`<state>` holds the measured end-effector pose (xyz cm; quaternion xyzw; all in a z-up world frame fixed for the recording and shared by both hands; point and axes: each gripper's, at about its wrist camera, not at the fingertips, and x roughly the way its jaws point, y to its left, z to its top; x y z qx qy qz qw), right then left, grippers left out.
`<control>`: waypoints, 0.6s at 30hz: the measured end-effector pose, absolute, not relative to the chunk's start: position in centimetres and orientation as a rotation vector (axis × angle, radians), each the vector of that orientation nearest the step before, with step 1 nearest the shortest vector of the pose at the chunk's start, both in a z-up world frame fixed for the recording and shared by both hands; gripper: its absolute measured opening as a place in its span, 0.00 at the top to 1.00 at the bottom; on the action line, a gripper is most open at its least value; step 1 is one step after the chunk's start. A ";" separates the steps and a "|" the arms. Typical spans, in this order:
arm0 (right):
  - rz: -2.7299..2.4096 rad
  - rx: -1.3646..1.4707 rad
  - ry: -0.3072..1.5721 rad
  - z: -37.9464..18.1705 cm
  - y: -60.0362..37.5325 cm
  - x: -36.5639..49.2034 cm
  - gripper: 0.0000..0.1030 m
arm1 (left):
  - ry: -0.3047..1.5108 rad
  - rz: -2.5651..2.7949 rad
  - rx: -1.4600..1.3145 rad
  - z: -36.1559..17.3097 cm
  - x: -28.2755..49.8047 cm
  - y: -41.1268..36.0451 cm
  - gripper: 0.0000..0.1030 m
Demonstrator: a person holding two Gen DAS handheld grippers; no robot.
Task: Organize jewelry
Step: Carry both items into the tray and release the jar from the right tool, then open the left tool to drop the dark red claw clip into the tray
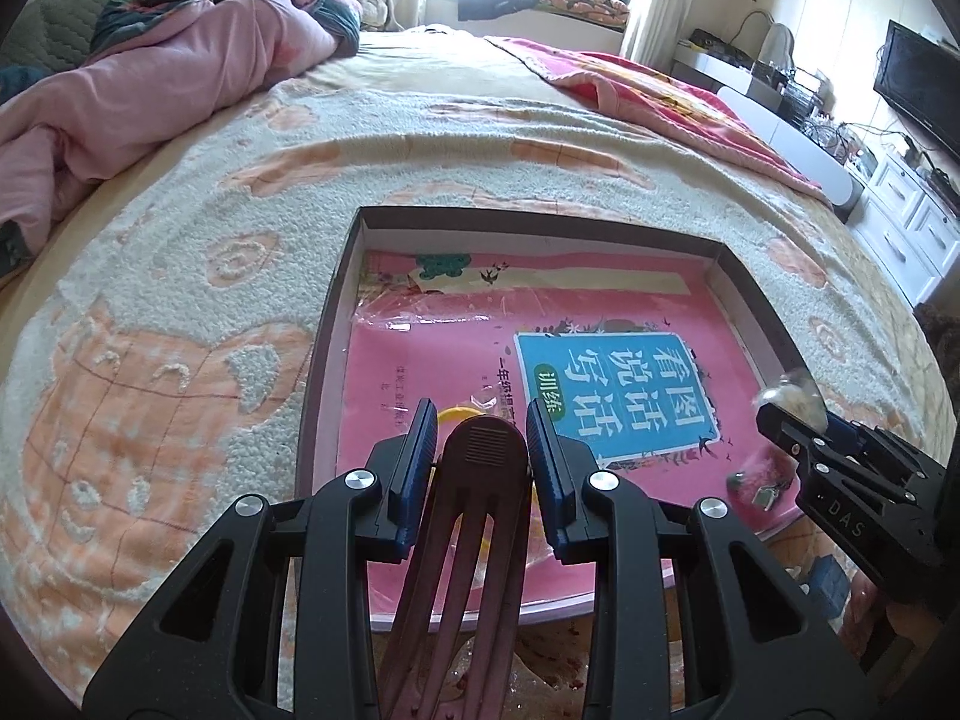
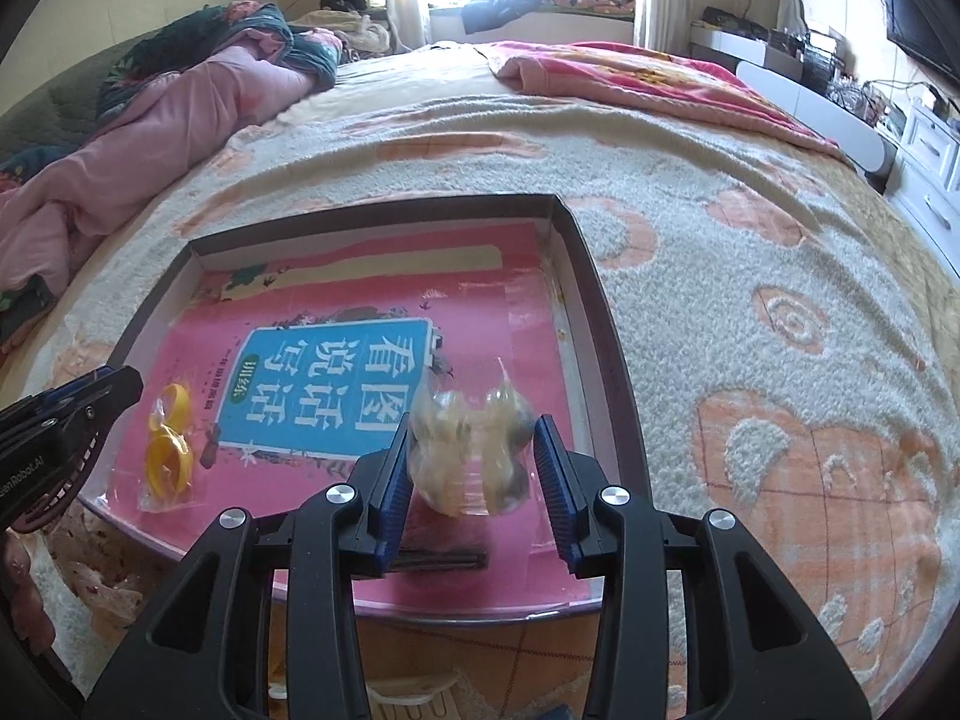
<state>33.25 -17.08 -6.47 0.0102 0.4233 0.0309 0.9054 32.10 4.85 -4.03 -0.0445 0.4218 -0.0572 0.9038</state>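
Dark brown plastic: a hair clip (image 1: 480, 516) sits pinched between the blue pads of the left tool (image 1: 480, 450), low in the centre of the left wrist view, its prongs running back toward the camera.
Why held so: the left tool tilts down over the near edge of the box, which I read as bringing the hair clip in to be laid inside.
Right tool: the right tool (image 2: 474, 468) stands part spread at bottom centre of the right wrist view, with a clear bag of pale beads (image 2: 471, 450) between its pads; the bag is blurred, and I cannot tell whether the pads press on it or it is slipping free.
Why placed so: the bag hangs over the right half of the box, likely being dropped there, apart from the other pieces.
Container: a shallow cardboard box (image 2: 591, 306) with a dark rim lies on the cream and orange blanket (image 2: 750, 312) of the bed, in the middle of both views.
Lining: a pink booklet (image 2: 336, 384) with a blue title panel covers the box floor under clear film.
Contents, left: a small clear packet holding yellow rings (image 2: 168, 450) lies at the lower left of the box in the right wrist view.
Contents, near edge: a dark thin bar (image 2: 441, 558) lies just behind the right tool; what it is I cannot tell.
Outside the box: a pink quilt (image 1: 150, 96) is bunched at upper left.
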 end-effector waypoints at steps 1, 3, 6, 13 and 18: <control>0.065 0.023 0.872 -6.5 -17.2 33.2 0.58 | 0.874 -0.125 -0.092 -4.1 32.1 4.8 0.77; 0.061 0.022 0.866 -6.4 -17.4 33.0 0.54 | 0.878 -0.135 -0.090 -4.3 32.1 4.8 0.77; 0.065 0.032 0.862 -6.4 -17.8 32.5 0.49 | 0.877 -0.147 -0.091 -4.2 32.0 4.7 0.77; 0.063 0.041 0.829 -5.7 -18.4 30.8 0.34 | 0.840 -0.155 -0.094 -2.9 31.2 4.6 0.54; 0.074 0.051 0.811 -4.9 -18.7 29.7 0.28 | 0.819 -0.157 -0.101 -1.9 30.5 4.8 0.48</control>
